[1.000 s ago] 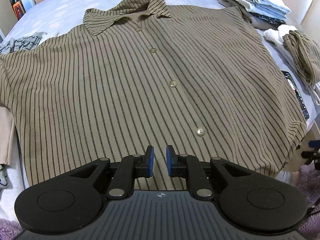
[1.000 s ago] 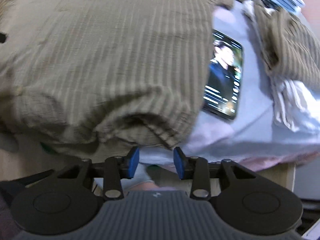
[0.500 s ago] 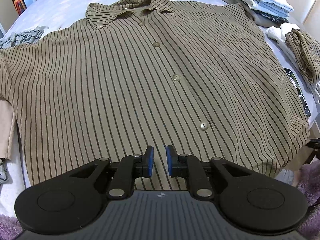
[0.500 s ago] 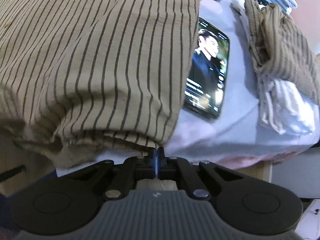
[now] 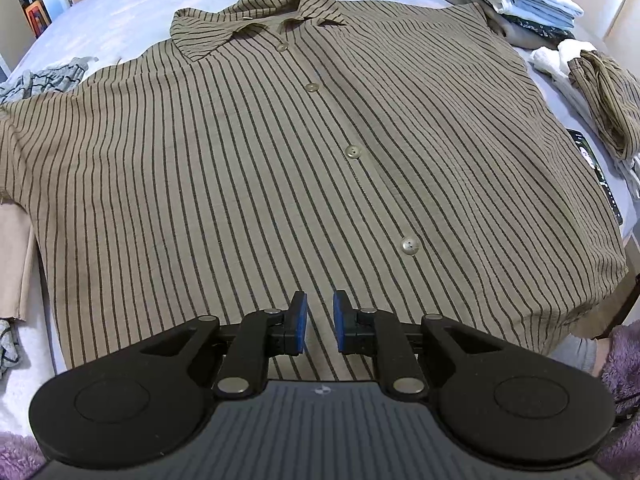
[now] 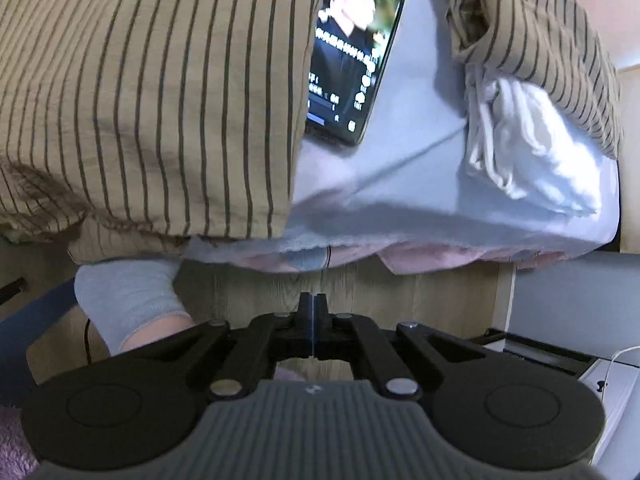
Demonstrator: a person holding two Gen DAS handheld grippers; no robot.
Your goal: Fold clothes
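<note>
Left wrist view: striped shirt (image 5: 248,168) spread flat, buttoned, front up on the bed (image 5: 132,20), collar at the far end, hem nearest. Left gripper (image 5: 319,322) hangs over the hem near the placket, jaws slightly apart, nothing between them. Right gripper (image 6: 311,308) has its pads pressed together with no cloth in them, off the bed edge, below and to the right of the shirt's hanging corner (image 6: 224,216). Risk: the right jaws look to have missed the hem, so any lift would drag only one side and skew the fold. Phone (image 6: 352,60) lies just beside the shirt edge, partly tucked under it; a side fold could sweep it off the bed.
</note>
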